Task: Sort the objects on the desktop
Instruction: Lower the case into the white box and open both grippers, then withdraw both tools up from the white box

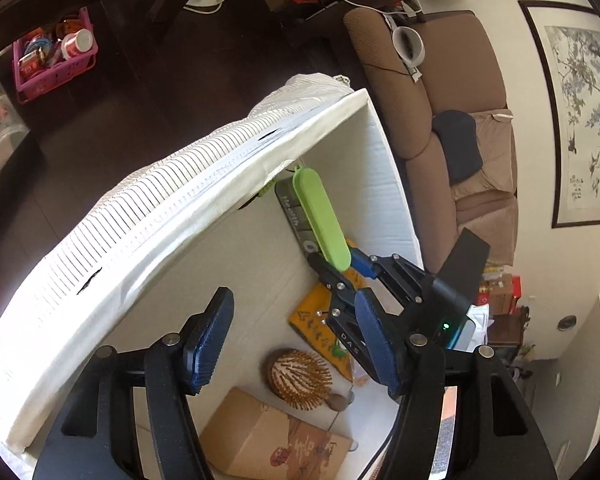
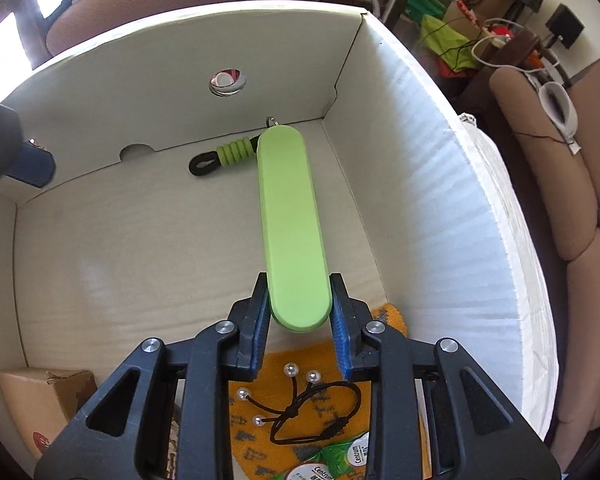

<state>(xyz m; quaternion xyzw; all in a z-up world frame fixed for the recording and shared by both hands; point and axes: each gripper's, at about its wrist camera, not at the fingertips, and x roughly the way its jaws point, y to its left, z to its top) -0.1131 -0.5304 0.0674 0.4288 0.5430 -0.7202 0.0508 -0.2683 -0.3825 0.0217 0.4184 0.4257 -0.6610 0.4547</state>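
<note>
While the white box (image 2: 440,184) stands open-topped, a long green case (image 2: 290,224) is held over its inside by the right gripper (image 2: 300,320), whose blue-padded fingers (image 2: 342,336) are clamped on the case's near end. The far end of the case reaches toward the box's back wall, above a green ribbed strap (image 2: 230,154) lying on the box floor. The left gripper (image 1: 288,340) is held over the box with its fingers (image 1: 208,344) well apart and nothing between them. On the box floor a wooden hairbrush (image 1: 300,378), a cardboard carton (image 1: 276,440), an orange cloth (image 2: 256,424) and a black beaded cord (image 2: 304,404) are seen.
</note>
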